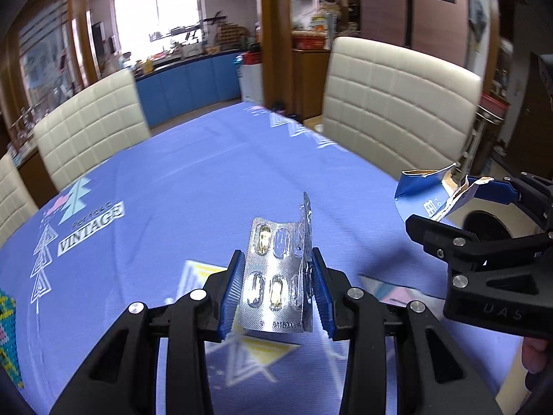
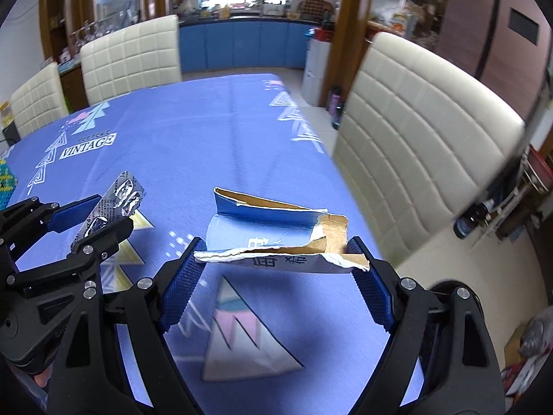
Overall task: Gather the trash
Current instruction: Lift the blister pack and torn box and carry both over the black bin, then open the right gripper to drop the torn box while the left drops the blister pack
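My left gripper is shut on a silver blister pack, bent lengthwise between the blue pads and lifted above the table. That pack and the left gripper also appear at the left of the right wrist view. A torn blue cardboard box, flattened, with brown inner card showing, spans the jaws of my right gripper, which is shut on its two ends in the air. The same box and the right gripper show at the right of the left wrist view.
A blue tablecloth printed with triangles and "VINTAGE" covers the table below. Cream padded chairs stand along the right and far left sides. A colourful beaded item lies at the left edge. Beyond are blue kitchen cabinets.
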{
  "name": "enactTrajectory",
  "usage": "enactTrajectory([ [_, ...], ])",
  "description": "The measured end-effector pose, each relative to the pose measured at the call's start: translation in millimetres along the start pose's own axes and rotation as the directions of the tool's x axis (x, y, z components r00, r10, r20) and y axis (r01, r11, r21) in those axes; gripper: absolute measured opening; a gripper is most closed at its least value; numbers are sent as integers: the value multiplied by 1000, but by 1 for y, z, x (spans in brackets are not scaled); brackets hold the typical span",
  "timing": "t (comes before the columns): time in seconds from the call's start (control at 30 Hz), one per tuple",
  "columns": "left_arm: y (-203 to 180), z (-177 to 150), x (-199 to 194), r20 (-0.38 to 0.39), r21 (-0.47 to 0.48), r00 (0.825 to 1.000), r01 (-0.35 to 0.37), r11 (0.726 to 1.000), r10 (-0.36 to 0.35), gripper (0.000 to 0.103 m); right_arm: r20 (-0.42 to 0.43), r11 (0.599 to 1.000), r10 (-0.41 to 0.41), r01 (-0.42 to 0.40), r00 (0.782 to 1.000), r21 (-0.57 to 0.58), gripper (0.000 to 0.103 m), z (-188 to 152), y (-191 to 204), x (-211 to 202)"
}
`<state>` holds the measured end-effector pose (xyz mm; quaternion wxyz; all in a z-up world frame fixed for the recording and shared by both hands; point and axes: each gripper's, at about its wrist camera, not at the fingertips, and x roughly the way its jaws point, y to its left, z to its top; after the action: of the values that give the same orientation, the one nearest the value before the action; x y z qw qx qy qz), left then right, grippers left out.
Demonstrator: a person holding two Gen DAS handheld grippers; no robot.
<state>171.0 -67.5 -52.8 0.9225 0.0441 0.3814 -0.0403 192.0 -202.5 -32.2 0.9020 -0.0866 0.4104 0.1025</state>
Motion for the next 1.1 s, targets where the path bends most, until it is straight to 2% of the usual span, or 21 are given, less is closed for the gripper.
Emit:
enactTrajectory([
  [0.5,-87,7,-14,21,138,991,130,982,-134,37,4,985,-115,114,993,126,82,-42,-75,-44],
  [1.1,-184,23,-6,2,287,967,242,927,-253,38,-34,936,-211,212,977,281,82,-77,-173,-59],
])
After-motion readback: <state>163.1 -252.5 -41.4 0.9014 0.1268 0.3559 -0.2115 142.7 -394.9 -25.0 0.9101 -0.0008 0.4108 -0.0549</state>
